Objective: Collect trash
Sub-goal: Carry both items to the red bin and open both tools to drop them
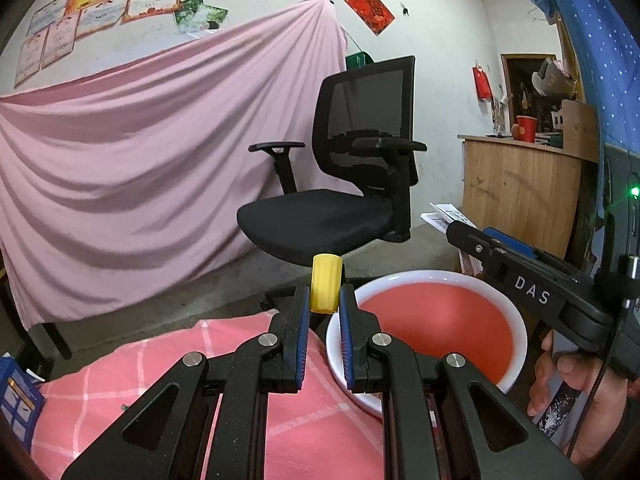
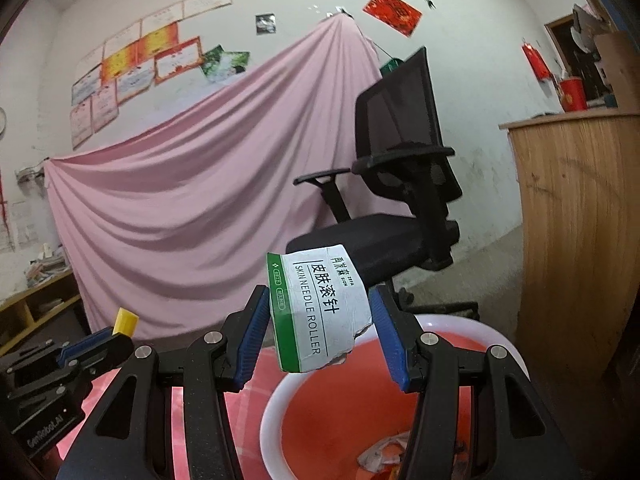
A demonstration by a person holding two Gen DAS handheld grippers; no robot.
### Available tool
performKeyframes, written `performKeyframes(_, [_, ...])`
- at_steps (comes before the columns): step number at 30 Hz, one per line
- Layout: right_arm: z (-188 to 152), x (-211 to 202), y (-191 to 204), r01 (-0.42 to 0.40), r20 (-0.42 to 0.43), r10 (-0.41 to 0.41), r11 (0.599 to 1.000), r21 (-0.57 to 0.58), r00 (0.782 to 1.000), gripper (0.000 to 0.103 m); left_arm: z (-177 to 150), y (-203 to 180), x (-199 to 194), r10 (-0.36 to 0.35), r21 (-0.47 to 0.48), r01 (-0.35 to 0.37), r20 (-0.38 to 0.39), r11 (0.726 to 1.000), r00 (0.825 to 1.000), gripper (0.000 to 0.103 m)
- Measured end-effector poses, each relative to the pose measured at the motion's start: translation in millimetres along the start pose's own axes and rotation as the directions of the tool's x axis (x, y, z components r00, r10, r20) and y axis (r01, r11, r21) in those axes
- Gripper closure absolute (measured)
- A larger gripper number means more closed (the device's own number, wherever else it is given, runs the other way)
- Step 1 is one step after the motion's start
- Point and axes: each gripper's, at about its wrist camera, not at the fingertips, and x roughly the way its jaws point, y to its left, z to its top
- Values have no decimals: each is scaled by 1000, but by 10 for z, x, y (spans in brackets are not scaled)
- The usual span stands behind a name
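Left gripper [image 1: 325, 312]: fingers pinch yellow cap [image 1: 326, 283], frame centre.
Right gripper [image 2: 320, 332]: half-spread fingers clamp torn box [image 2: 318, 312] above red basin [image 2: 500, 338].

The setting was a lived-in domestic room: ahead of the tongs, a pink sheet [image 1: 132, 152] hung over a scuffed white wall with certificates [image 1: 100, 4], a black office chair [image 1: 344, 176] stood on bare concrete, a wooden counter [image 1: 520, 188] to the right.

We see a smooth yellow plastic cap [image 1: 326, 283], a torn, creased cardboard box [image 2: 320, 310] at frame centre, a glossy red plastic basin [image 1: 436, 328] with a white rim lower right, soft pink checked cloth [image 1: 160, 364] lower left, and matt black mesh on the chair [image 1: 368, 100].
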Motion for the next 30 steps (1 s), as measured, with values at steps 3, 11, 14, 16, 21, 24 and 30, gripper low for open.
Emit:
performKeyframes(3, [-20, 40, -56, 16, -28, -15, 1000, 16, 999, 53, 10, -23, 51, -5, 7, 5, -15, 1000, 1000, 91])
performKeyframes(11, [-52, 103, -178, 54, -83, -50, 997, 49, 995, 52, -20, -76, 214, -63, -22, 61, -71, 998, 995, 91])
performKeyframes(14, [-64, 135, -220, 66, -106, -60, 996, 55, 993, 52, -13, -80, 308, -95, -54, 89, -103, 995, 990, 91])
performKeyframes(16, [-69, 152, -249, 75, -120, -68, 995, 58, 990, 52, -9, -73, 373, -123, -80, 114, -125, 990, 984, 91])
performKeyframes(21, [-95, 188, -311, 95, -150, -84, 993, 64, 985, 52, -3, -45, 536, -173, -140, 149, -182, 979, 968, 91])
performKeyframes(24, [-109, 216, -339, 106, -172, -93, 992, 68, 981, 52, -30, -11, 643, -200, -181, 160, -228, 970, 953, 88])
performKeyframes(30, [-109, 214, -375, 114, -179, -100, 991, 71, 979, 50, -46, 82, 658, -192, -207, 143, -240, 968, 952, 76])
